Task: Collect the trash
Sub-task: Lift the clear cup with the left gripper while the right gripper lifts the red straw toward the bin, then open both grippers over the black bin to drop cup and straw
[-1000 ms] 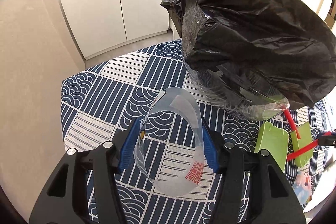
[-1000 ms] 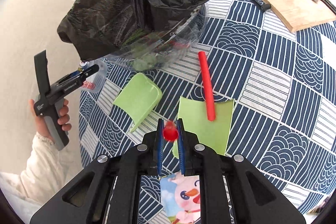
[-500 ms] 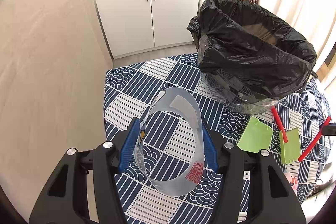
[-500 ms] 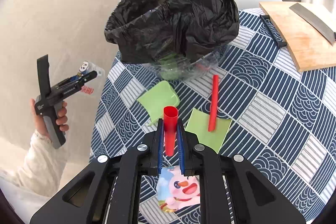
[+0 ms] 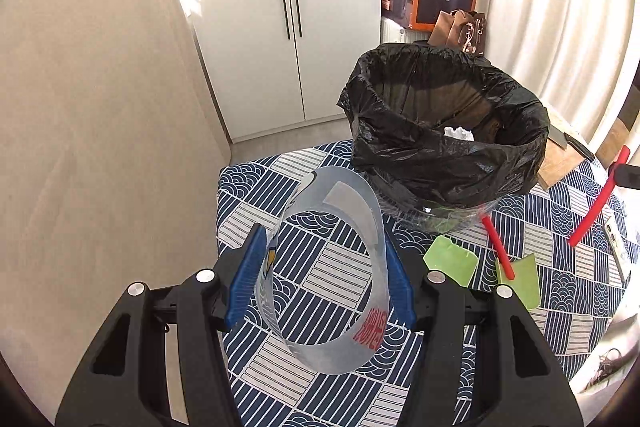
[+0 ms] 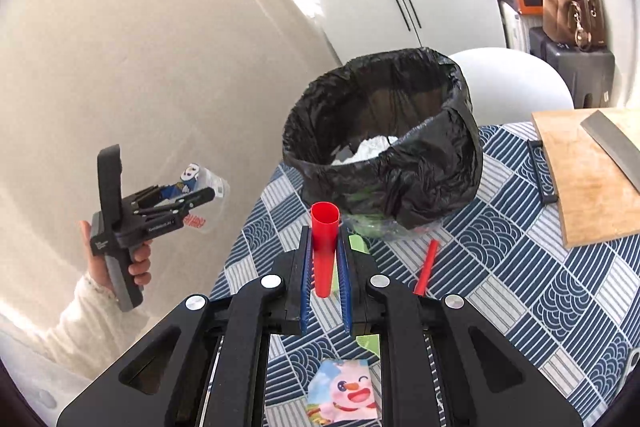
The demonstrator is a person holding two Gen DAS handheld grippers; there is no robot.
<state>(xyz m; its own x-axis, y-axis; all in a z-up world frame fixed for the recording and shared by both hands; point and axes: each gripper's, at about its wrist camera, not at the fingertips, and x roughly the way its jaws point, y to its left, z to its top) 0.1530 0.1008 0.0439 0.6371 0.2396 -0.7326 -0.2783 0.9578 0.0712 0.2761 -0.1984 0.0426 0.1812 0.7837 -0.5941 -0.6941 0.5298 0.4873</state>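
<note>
My left gripper [image 5: 324, 247] is shut on a clear plastic label sleeve [image 5: 332, 283] with red print, held above the table left of the bin; it also shows in the right wrist view [image 6: 192, 203]. My right gripper [image 6: 325, 239] is shut on a red tube [image 6: 323, 247], held upright above the table in front of the bin; the tube also shows in the left wrist view [image 5: 596, 203]. The bin [image 5: 444, 131] is lined with a black bag, open on top, with white paper inside [image 6: 372, 147].
On the blue patterned tablecloth [image 5: 280, 203] lie a second red tube [image 5: 498, 243], two green plastic pieces [image 5: 452, 259] and a cartoon wrapper [image 6: 344, 395]. A wooden cutting board [image 6: 588, 171] with a cleaver lies at the right. A wall and cupboard stand behind.
Both grippers have risen with their loads. The bin's open top and the white paper inside now show from above in both views.
</note>
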